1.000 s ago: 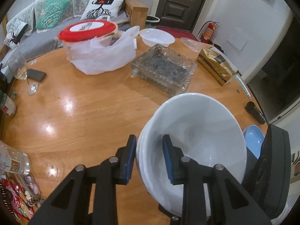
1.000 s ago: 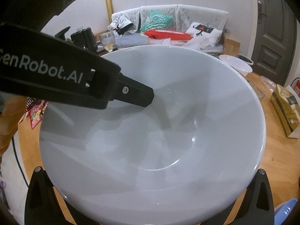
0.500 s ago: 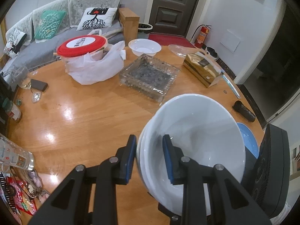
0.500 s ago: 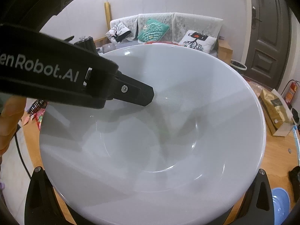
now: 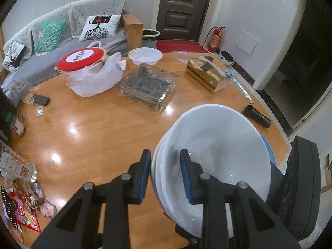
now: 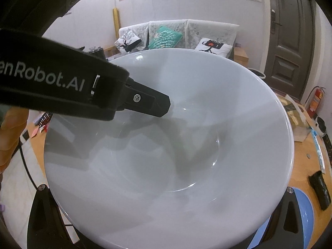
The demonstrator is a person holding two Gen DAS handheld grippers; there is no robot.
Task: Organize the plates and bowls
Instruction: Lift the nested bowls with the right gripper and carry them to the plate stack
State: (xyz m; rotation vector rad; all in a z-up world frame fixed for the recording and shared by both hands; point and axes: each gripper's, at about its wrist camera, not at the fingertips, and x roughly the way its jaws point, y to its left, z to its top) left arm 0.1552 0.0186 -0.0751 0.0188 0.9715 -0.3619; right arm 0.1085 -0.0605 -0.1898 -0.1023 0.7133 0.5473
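White ceramic bowls, glossy, wide and shallow, nested as a stack – two, maybe three rims are showing at the left edge. The stack is sitting tilted above the near right part of the round wooden table, over a blue plate peeking out underneath.

Left gripper is pinching the stack's near rim: one blue-padded finger outside, one inside the top bowl. In the right wrist view its black body is reaching over the bowl, with "enRobot.AI" reading in grey letters.

Right gripper: only the two black finger bases are showing either side of the bowl, tips hidden under it – can't tell whether it's gripping.

Further out:
- square ribbed glass dish
- gold-foil packet
- red-lidded tub sitting in a white plastic bag, label unreadable
- white plastic bowl
- black cylindrical case by the table edge
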